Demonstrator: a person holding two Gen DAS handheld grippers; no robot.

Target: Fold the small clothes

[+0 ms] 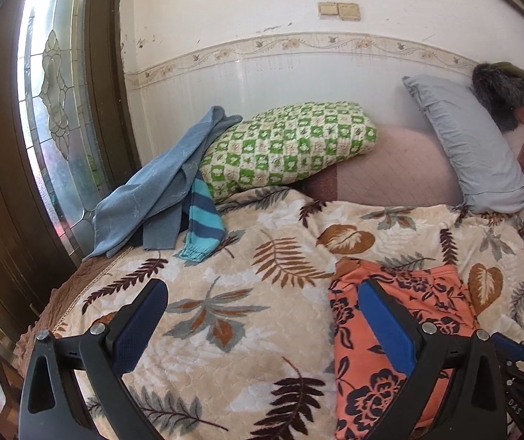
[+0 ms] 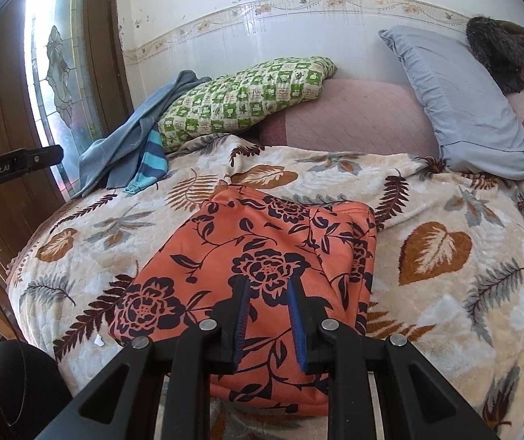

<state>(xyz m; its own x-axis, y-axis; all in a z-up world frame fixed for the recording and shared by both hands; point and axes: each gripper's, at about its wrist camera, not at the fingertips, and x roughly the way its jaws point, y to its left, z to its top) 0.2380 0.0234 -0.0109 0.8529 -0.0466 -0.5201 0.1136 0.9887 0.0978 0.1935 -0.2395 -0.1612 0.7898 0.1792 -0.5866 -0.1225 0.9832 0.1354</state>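
The orange flowered garment (image 2: pixel 262 256) lies folded and flat on the leaf-print blanket (image 2: pixel 445 293) that covers the bed, near the front edge; its far corner points toward the pillows, and a folded layer shows along its right side.

The right gripper (image 2: pixel 269 293) is low over the near part of the garment; its 2 blue-padded fingers (image 2: pixel 242 315) stand a narrow gap apart with the cloth seen between them, and whether they pinch a fold or only sit above it cannot be told.

The left gripper (image 1: pixel 262 315) is spread wide over bare blanket, holding nothing; its right finger (image 1: pixel 386 322) overlaps the garment's left edge in the left wrist view, and whether it touches the cloth cannot be told.

At the far left of the bed a blue towel (image 1: pixel 152 190) and a striped teal sleeve (image 1: pixel 203 220) drape from a green checked pillow (image 1: pixel 287 146); a pink cushion (image 1: pixel 390 165) and a grey pillow (image 1: pixel 471 143) lean on the wall beside it.
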